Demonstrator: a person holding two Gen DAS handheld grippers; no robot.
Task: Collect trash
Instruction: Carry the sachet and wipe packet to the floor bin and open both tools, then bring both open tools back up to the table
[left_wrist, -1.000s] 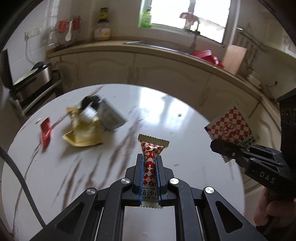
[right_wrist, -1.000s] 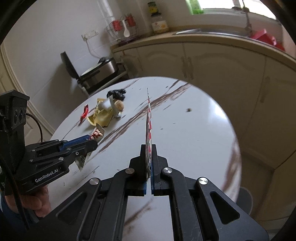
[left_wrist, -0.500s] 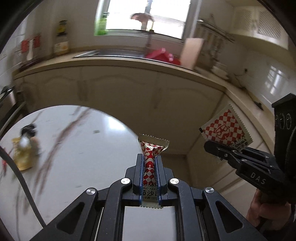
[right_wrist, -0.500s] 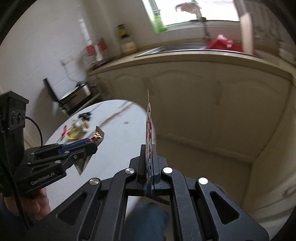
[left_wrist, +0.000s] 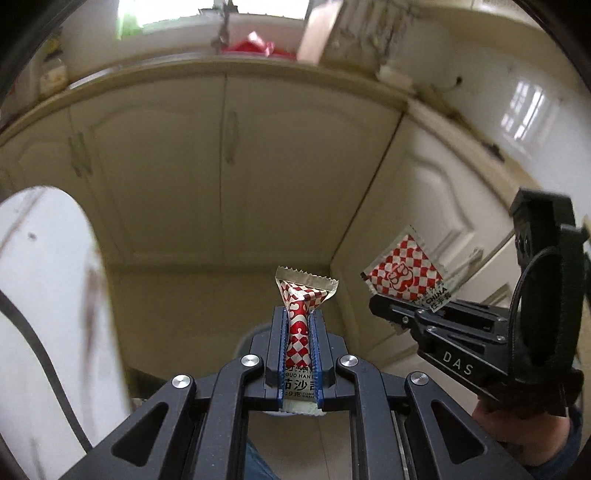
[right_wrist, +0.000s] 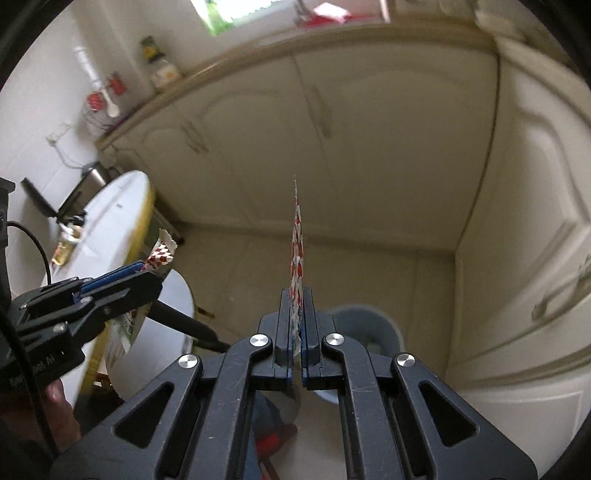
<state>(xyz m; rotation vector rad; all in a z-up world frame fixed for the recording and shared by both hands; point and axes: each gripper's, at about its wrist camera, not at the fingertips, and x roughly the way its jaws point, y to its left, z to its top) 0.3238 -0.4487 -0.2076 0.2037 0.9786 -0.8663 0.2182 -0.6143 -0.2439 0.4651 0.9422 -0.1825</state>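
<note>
My left gripper (left_wrist: 298, 317) is shut on a red-and-white checked sauce packet (left_wrist: 301, 295) that is crumpled between the blue pads. My right gripper (right_wrist: 296, 295) is shut on a second checked packet (right_wrist: 297, 240), seen edge-on in the right wrist view and flat (left_wrist: 404, 275) in the left wrist view. Both grippers hang over the floor beside the table, pointing down. A grey-blue bin (right_wrist: 369, 325) stands on the floor just below and right of the right gripper. In the left wrist view its rim (left_wrist: 247, 338) peeks out behind the fingers.
The white marbled round table (left_wrist: 40, 295) lies at the left, with more wrappers (right_wrist: 68, 243) on it in the right wrist view. A white stool (right_wrist: 162, 332) stands by the table. Cream cabinet doors (left_wrist: 221, 166) close off the front and right.
Both grippers have swung right and down, off the table and over the floor by the cabinets. The bin has come into view. Each packet stays gripped.
</note>
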